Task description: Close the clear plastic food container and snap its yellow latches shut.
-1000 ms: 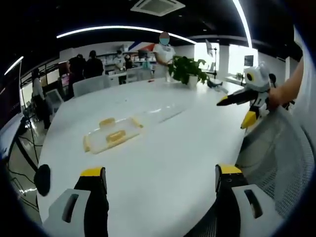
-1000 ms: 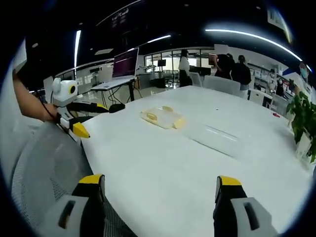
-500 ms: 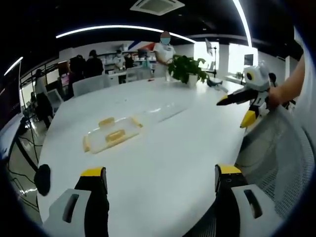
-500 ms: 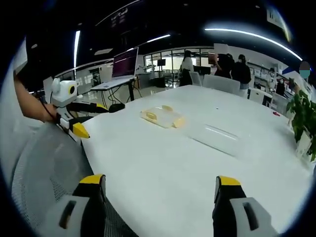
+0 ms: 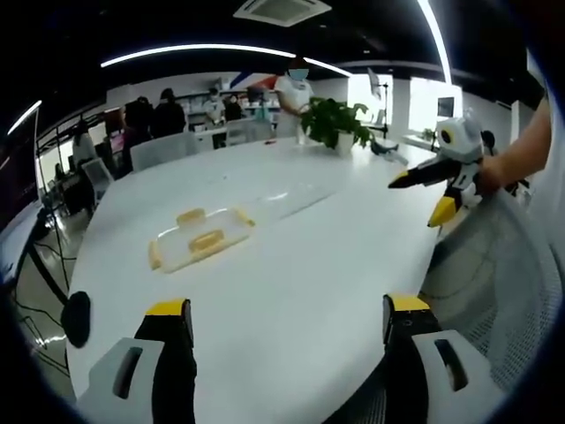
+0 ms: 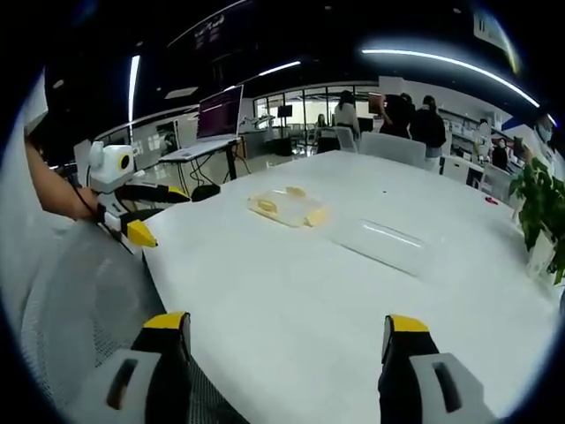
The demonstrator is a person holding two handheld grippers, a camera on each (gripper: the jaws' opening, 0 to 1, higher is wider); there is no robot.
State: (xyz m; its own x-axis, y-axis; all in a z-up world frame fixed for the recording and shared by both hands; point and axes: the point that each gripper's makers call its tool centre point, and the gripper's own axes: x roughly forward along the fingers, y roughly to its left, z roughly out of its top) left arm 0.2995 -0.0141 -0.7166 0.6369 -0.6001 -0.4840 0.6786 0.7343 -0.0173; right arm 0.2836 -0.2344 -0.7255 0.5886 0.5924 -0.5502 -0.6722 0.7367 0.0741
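left tool [image 5: 289,320] wide, empty | right tool [image 6: 287,336] wide, empty | lid [image 5: 199,242] with yellow latches beside clear tub [image 5: 282,200], mid-bench [image 5: 291,283] | no writing legible | things seemingly unmoved since earlier

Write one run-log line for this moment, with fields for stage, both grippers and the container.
stage: before approach | left hand-held gripper: open, empty | right hand-held gripper: open, empty | lid: lying beside container on table, untouched

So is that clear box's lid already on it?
No, in the right gripper view the lid with yellow latches lies on the table apart from the clear container.
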